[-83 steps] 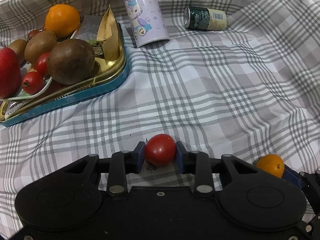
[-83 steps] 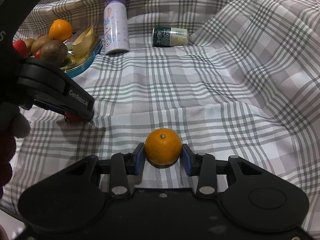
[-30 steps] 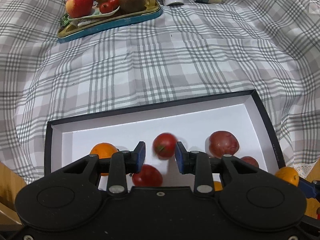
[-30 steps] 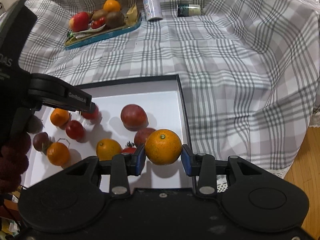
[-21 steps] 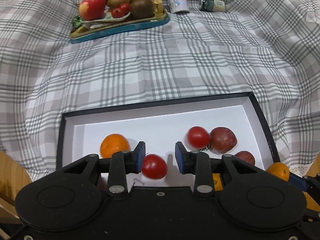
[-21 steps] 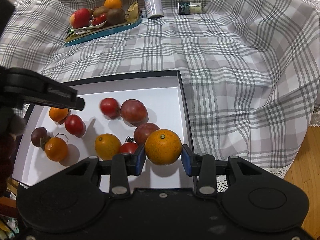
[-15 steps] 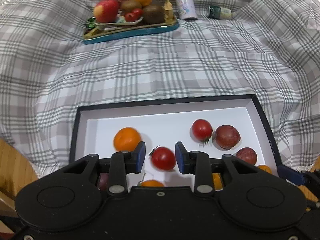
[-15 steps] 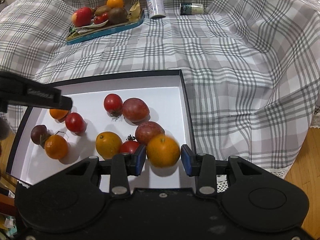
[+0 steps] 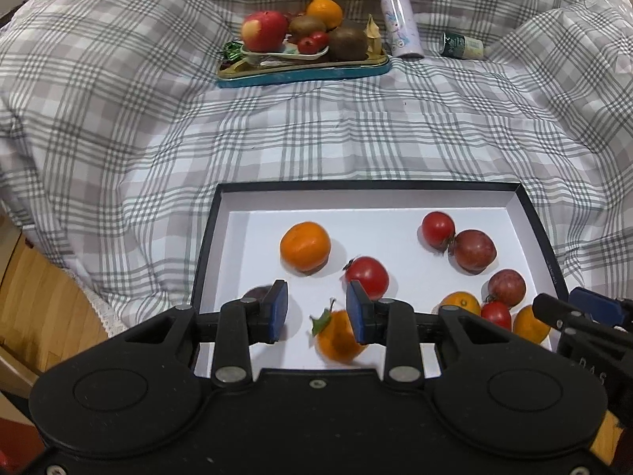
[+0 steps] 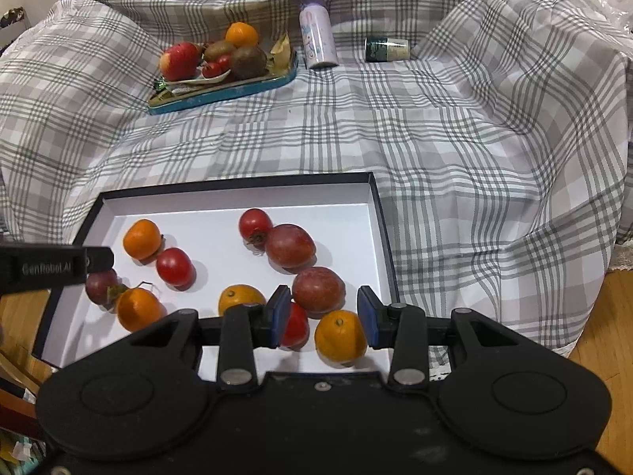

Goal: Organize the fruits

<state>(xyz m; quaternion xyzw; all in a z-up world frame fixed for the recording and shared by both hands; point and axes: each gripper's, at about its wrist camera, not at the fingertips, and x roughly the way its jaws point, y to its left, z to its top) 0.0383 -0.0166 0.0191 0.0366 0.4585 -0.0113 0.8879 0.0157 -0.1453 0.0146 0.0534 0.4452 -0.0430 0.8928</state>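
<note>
A black box with a white floor lies on the checked cloth and holds several tomatoes, oranges and dark red fruits. My left gripper is open and empty above the box's near edge; a red tomato lies by a dark red fruit. My right gripper is open and empty; an orange lies in the box's near right corner below it. The right gripper also shows at the left wrist view's right edge.
A teal tray with an apple, kiwis, an orange and small tomatoes stands at the back. A pale bottle and a lying green can are to its right. Wooden floor lies beyond the cloth's edges.
Both grippers opened over the box: the left let go of its tomato, which rolled beside the dark red fruit; the right dropped its orange into the near right corner. Both then drew back.
</note>
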